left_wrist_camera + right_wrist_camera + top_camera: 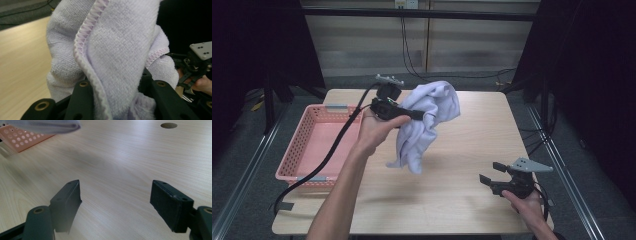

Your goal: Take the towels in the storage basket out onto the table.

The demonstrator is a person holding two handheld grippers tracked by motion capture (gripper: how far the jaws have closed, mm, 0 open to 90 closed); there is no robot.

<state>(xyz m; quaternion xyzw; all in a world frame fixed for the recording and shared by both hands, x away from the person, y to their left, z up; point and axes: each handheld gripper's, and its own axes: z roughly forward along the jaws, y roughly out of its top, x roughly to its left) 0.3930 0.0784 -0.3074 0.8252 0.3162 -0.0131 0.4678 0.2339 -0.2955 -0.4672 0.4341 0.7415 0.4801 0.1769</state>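
High view | left gripper clamps towel aloft | right gripper jaws apart

- Left gripper: jaws clamped on lilac towel, stitched hem running btwn them.
- Wooden table at left.
- Other gripper far right, hand-held.
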